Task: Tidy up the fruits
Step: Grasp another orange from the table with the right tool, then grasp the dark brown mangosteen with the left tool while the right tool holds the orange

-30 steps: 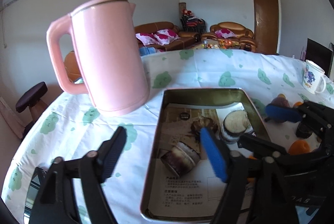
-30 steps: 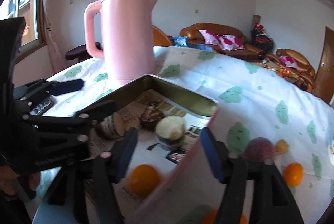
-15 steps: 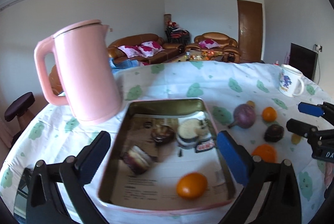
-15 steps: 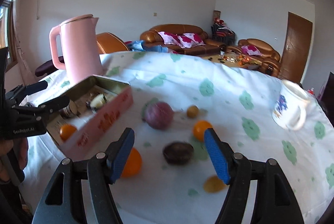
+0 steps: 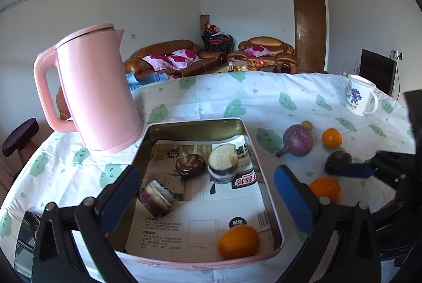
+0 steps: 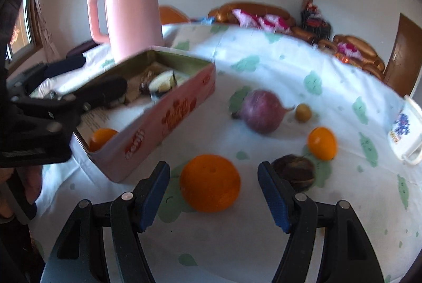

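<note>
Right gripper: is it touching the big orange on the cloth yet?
Apart. The right wrist view shows the right gripper open around the big orange, with tablecloth visible between each pad and the fruit.

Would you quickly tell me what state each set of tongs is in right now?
Left tongs: open, holding nothing, over the pink tin.
Right tongs: open, holding nothing, either side of the large orange.
</note>
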{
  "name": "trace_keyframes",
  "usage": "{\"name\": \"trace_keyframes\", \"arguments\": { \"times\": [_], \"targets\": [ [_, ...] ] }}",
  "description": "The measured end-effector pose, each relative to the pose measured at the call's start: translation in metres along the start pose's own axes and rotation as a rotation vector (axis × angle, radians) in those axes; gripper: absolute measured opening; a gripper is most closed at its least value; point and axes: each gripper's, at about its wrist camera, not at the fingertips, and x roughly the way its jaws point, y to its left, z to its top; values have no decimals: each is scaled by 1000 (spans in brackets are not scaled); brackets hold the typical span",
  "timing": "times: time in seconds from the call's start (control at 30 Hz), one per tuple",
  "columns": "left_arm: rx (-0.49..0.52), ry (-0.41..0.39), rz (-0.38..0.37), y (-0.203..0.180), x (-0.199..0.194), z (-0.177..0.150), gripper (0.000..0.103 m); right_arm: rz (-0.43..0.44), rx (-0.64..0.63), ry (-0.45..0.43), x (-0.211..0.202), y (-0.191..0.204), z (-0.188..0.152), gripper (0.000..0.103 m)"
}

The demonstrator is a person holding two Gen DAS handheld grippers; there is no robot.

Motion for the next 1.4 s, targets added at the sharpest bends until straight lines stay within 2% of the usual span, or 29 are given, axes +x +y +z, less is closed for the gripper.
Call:
{"name": "trace_keyframes", "arguments": {
  "times": [0.1,0.13,0.23,0.3,0.4,0.57,0.67,0.83,1.0,1.13,1.3,1.4],
  "targets": [
    [3,0,-7,-2,0,1,103,25,13,19,5,-3,1,68],
    [4,1,-10,-3,0,1,103,29,15,38,9,-4,1,52],
    [6,6,-28,-7,1,4,103,40,9,38,8,-3,-1,49],
    [4,8,-44,-10,1,7,103,37,11,4,1,-3,-1,49],
    [17,4,-64,-20,2,13,103,-28,35,-62,-16,-14,-3,49],
    [42,13,-126,-49,8,22,103,-172,156,-145,-42,-60,-8,49],
    [47,40,-173,-66,17,25,103,-260,204,-152,-49,-85,-15,49],
    [86,84,-240,-101,33,24,102,-337,274,-146,-56,-116,-28,49],
    [126,140,-315,-131,47,19,97,-363,312,-154,-63,-131,-32,49],
    [147,189,-358,-148,59,16,83,-343,348,-161,-66,-140,-36,49],
    [145,223,-398,-155,67,14,76,-334,343,-159,-64,-138,-36,49],
    [150,269,-425,-158,75,11,64,-328,337,-154,-62,-138,-35,49]
  ]
}}
